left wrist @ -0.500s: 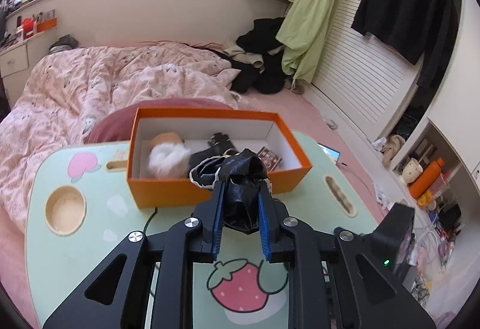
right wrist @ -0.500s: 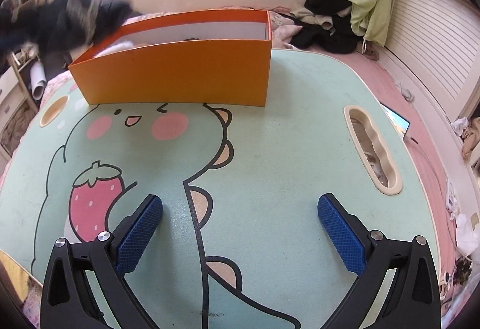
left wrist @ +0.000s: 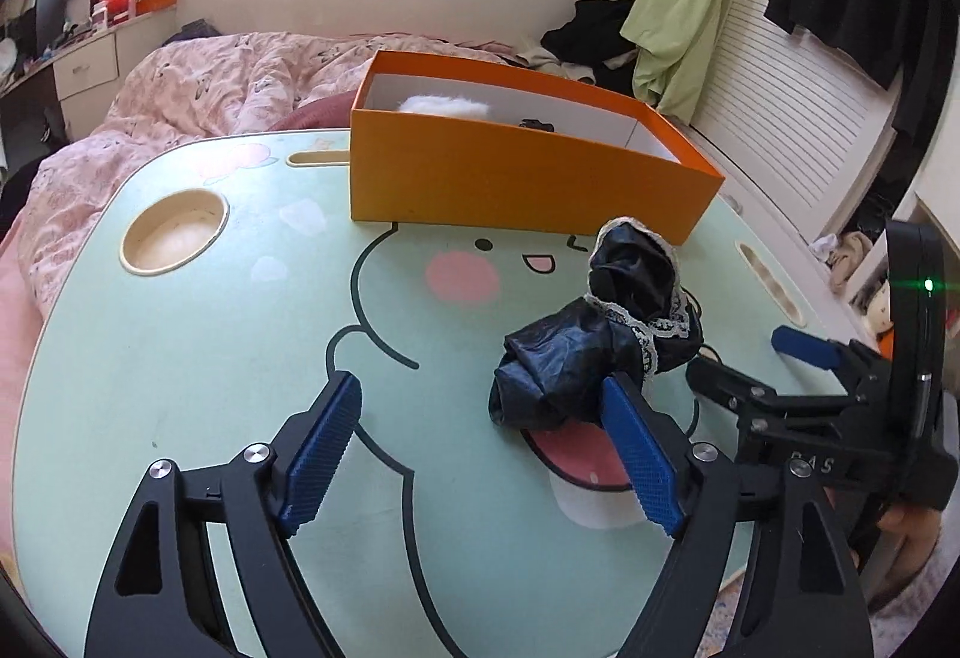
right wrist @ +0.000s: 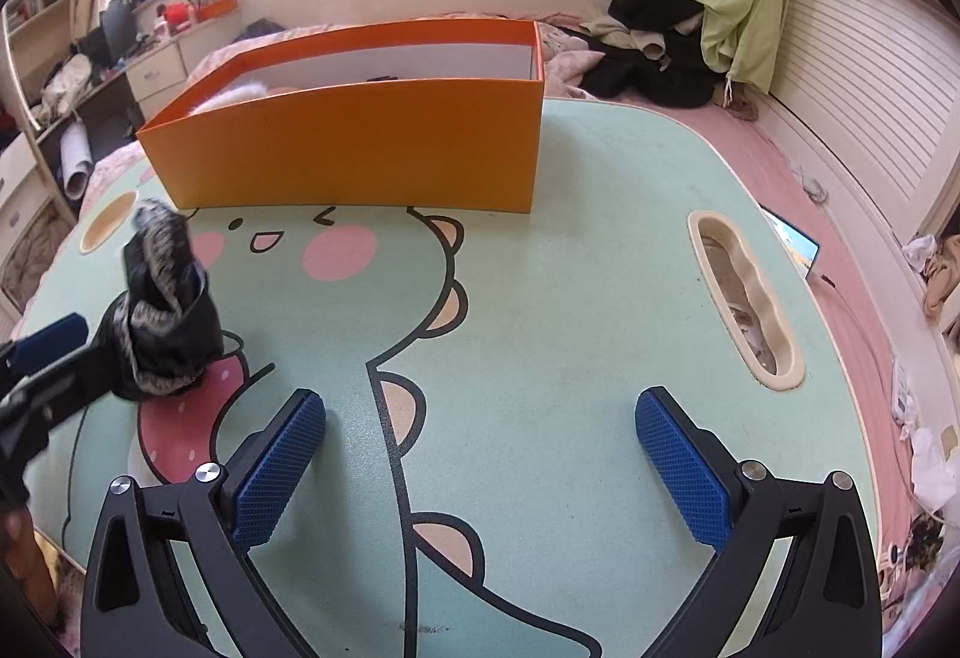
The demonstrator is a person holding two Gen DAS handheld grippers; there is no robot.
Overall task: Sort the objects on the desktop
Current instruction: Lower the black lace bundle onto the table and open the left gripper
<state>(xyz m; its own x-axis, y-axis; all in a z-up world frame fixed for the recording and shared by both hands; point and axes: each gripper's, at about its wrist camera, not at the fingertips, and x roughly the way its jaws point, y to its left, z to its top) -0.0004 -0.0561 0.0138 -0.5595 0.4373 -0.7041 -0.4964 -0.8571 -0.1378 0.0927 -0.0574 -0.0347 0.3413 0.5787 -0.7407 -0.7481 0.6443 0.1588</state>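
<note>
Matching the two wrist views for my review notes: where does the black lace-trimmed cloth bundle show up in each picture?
Left wrist view: black cloth bundle right of centre, on the table, against the left claw's right finger.
Right wrist view: the bundle at the left edge, on the strawberry print.
Shared landmark: the orange box behind it.

Left gripper [left wrist: 480, 448]: angled down toward the surface, jaws standing wide apart. Its right-side blue pad [left wrist: 639, 457] lies against a black bundle; the other pad [left wrist: 318, 448] is clear of it, so nothing is clamped.

Right gripper [right wrist: 480, 469]: also tilted downward, jaws spread at full width, nothing between the pads [right wrist: 279, 469].

In the left wrist view the right gripper sits just beside the left, on its right side, a hand [left wrist: 900, 544] partly visible behind it.
</note>
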